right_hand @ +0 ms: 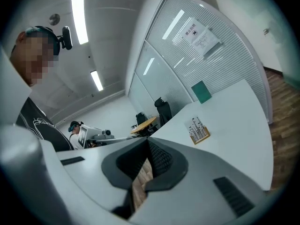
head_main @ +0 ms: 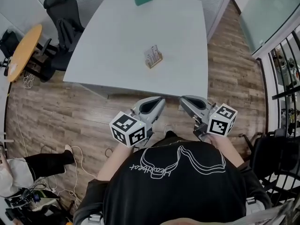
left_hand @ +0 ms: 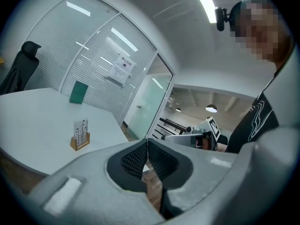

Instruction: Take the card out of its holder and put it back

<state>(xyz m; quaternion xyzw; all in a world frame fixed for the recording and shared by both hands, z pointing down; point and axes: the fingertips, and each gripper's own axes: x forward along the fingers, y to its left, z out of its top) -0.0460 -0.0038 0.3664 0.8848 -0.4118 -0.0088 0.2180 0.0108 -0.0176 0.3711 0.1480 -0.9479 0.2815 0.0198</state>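
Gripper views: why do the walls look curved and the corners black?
Left gripper view: a wide-angle lens bows the blinds and blackens the corners; right gripper view: same, plus glare from the ceiling light; head view: table edges nearly straight.

The left tool and right tool sit side by side at lower centre of the head view, tips angled toward each other. Each has its 2 jaws pressed together, empty.

Head camera looks steeply down from well above the card holder. Both gripper cameras also face it, low and well away.
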